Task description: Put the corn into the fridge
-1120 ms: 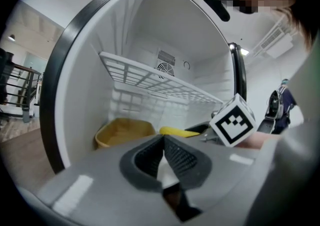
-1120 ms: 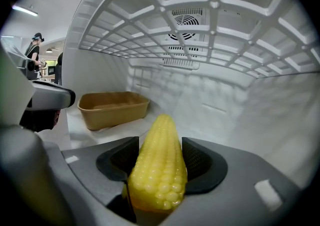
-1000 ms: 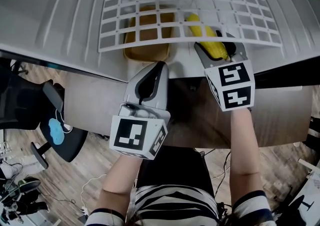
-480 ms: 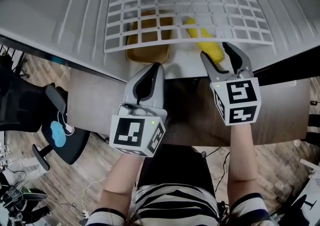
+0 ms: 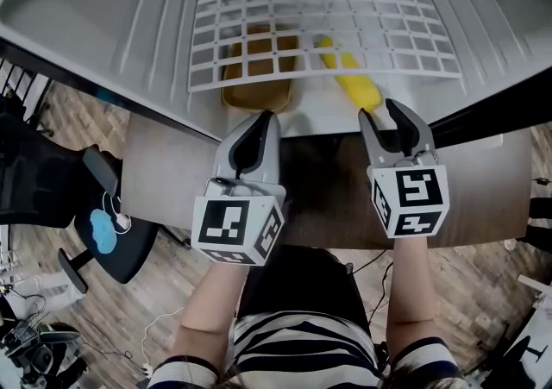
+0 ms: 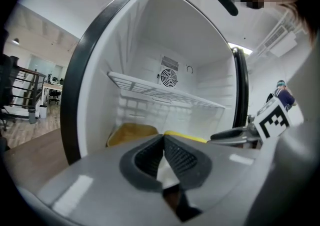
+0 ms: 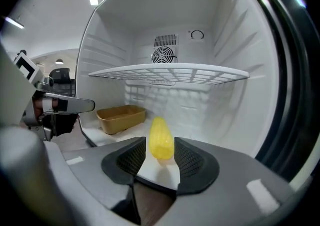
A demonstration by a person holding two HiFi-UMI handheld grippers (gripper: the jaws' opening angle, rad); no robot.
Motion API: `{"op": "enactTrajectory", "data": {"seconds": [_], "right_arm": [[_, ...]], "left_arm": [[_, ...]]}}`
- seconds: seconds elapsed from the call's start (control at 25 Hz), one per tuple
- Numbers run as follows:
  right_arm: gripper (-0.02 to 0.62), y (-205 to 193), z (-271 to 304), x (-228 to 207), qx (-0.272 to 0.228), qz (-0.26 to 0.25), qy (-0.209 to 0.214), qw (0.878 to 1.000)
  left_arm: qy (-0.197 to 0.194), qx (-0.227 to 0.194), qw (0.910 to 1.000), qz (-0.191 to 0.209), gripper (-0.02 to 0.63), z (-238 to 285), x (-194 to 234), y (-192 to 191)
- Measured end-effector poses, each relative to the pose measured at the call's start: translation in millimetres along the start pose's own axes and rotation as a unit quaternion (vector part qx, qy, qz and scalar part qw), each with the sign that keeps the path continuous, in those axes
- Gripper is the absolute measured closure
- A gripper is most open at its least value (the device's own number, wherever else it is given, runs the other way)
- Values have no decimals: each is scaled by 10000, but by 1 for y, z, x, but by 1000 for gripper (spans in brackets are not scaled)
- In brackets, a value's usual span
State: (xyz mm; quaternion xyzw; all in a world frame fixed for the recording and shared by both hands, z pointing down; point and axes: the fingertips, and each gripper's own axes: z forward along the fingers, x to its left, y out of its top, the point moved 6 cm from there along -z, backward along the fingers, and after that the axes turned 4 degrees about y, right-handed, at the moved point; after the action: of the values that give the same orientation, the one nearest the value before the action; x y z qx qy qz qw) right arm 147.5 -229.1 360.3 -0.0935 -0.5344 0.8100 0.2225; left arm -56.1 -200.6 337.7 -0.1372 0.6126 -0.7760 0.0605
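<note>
Your right gripper has backed out of the white fridge, jaws just narrowing partway on nothing; the yellow corn cob lies released on the fridge floor beside the tan tray. Your left gripper is closed, empty. Placement looks done.

Looking steeply down from head height, close over the left tool and right tool; looking along each tool's jaws into the fridge, near its mouth. Shared ahead of both: wire shelf, corn.
</note>
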Motion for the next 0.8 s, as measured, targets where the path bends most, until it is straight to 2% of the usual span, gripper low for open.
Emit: {"op": "enactTrajectory", "data": {"seconds": [0.36,0.56,0.8], "right_arm": [[502,-16,-22,6,-26,382,-87,9992],[596,-21,-36,4,-213,614,-366,9972],[604,-29,-45,7,-202,717,-428,9963]], "left_arm": [[110,105,9998,-125,606,-7,4,-6],[170,139,9997,-138,606,-12,6,-12],[214,217,9994,-162,606,-18,6,-20]]}}
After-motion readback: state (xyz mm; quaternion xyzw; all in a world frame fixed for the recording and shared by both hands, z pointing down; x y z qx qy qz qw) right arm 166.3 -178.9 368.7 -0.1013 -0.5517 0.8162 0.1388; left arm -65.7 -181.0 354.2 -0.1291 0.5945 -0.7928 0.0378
